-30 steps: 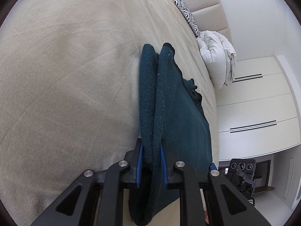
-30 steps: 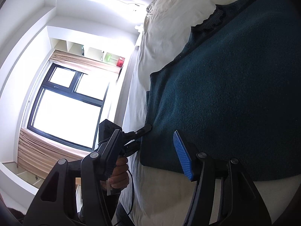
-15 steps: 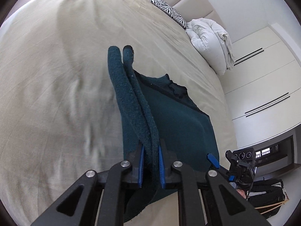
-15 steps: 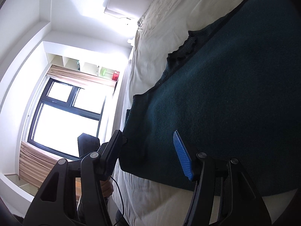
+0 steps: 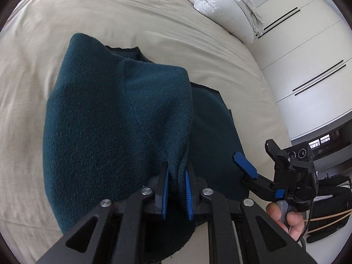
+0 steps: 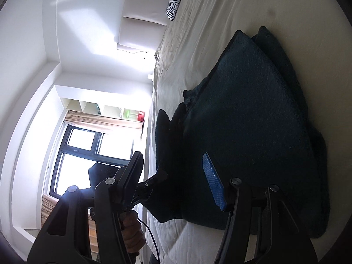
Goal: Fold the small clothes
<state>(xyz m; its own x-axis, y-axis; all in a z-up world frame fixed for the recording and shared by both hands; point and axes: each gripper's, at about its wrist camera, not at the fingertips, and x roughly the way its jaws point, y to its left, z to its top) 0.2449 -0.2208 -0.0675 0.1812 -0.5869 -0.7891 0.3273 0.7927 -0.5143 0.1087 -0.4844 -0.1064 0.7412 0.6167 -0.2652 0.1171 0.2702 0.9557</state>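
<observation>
Just one teal garment (image 5: 114,118) — two tongs, left tongs (image 5: 177,194) pinching it.

The bed (image 5: 110,17) is seen steeply from above, close over the dark teal garment (image 5: 114,118), by the left wrist camera. A lower, rolled view across the same garment (image 6: 253,132) toward the window (image 6: 88,154) is given by the right wrist camera.

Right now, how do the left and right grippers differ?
The left gripper is shut on a fold of the teal garment; the right gripper stands open, holding nothing. The left lifts fabric over the bed; the right merely hovers beside it. Both have blue pads.
</observation>
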